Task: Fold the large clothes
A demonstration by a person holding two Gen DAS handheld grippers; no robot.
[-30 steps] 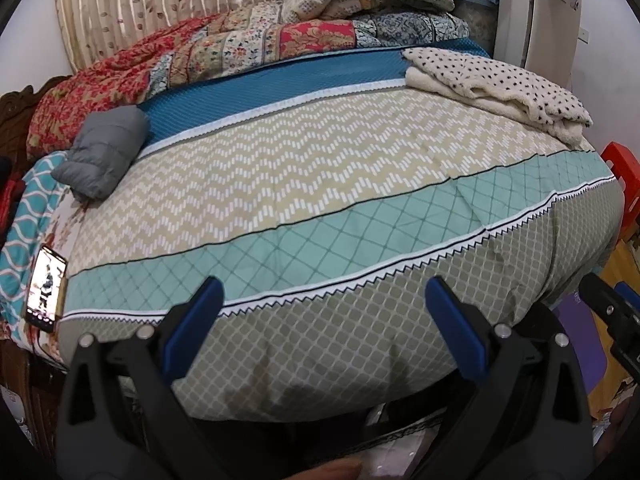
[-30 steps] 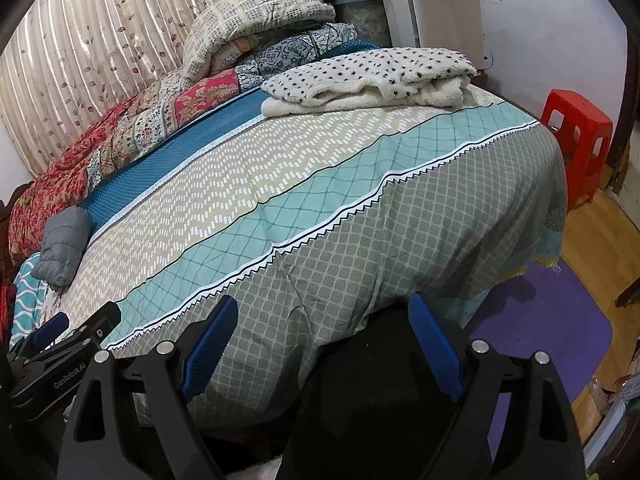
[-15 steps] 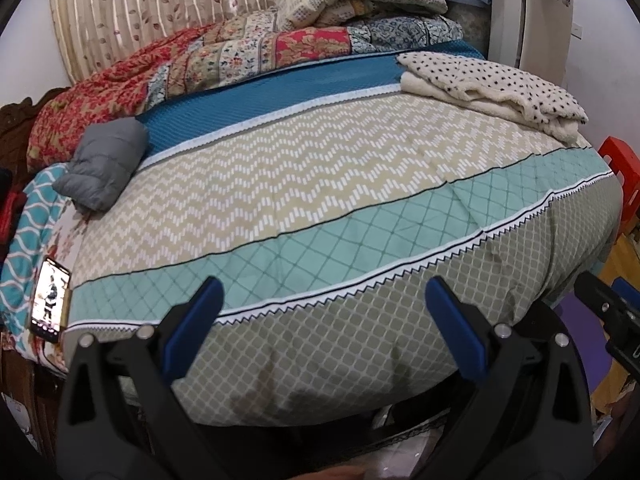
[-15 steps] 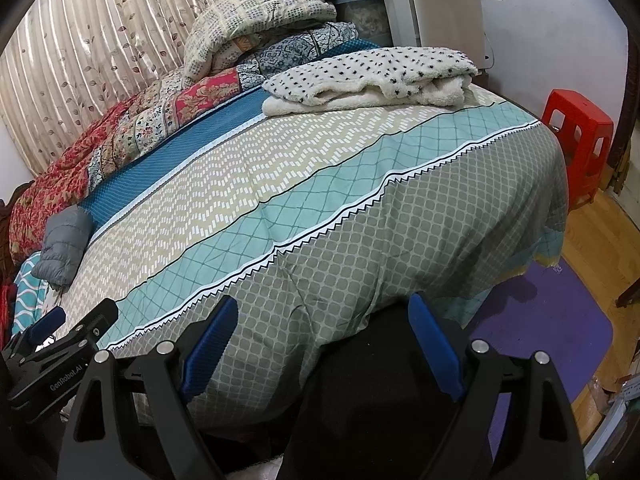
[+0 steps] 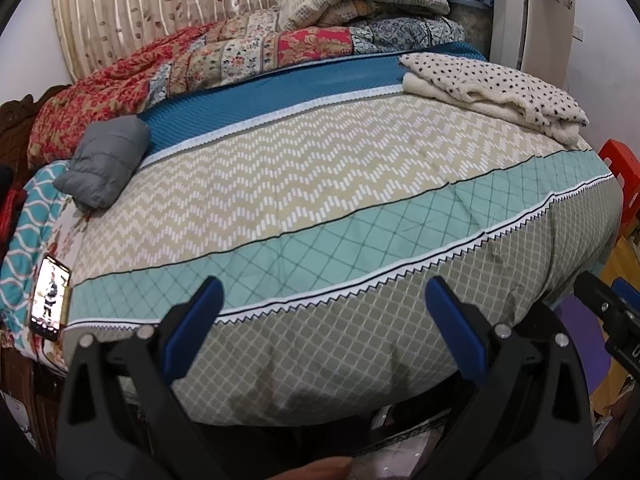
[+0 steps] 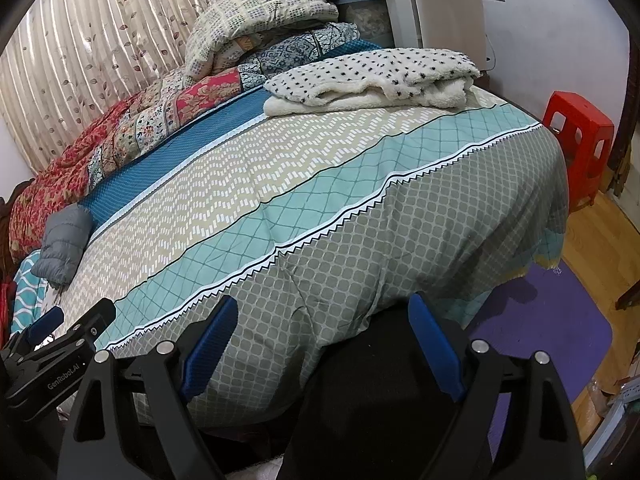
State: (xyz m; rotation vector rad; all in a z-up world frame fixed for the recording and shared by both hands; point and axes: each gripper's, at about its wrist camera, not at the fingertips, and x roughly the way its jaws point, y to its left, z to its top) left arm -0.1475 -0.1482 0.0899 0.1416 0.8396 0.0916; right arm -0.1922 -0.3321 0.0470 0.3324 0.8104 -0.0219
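Note:
A white fleece garment with black spots [image 5: 496, 88] lies folded at the far right of the bed; it also shows in the right wrist view [image 6: 372, 76]. A folded grey padded jacket [image 5: 104, 160] lies at the bed's left side, also in the right wrist view [image 6: 66, 244]. My left gripper [image 5: 324, 320] is open and empty, held off the bed's near edge. My right gripper [image 6: 324, 328] is open and empty, also off the near edge, over a dark cloth [image 6: 384, 392] below it. The left gripper also shows at the lower left of the right wrist view [image 6: 60, 340].
The bed carries a patterned green, teal and beige cover [image 5: 320, 200]. Quilts and pillows [image 5: 240, 48] are piled at the back by the curtain. A phone [image 5: 50, 298] lies at the bed's left edge. A red stool [image 6: 578, 136] and purple mat [image 6: 552, 320] are on the floor at right.
Both grippers stay open and empty. The left wrist view has shifted slightly; the bed sits a little lower and closer in the frame. The right view is nearly unchanged.

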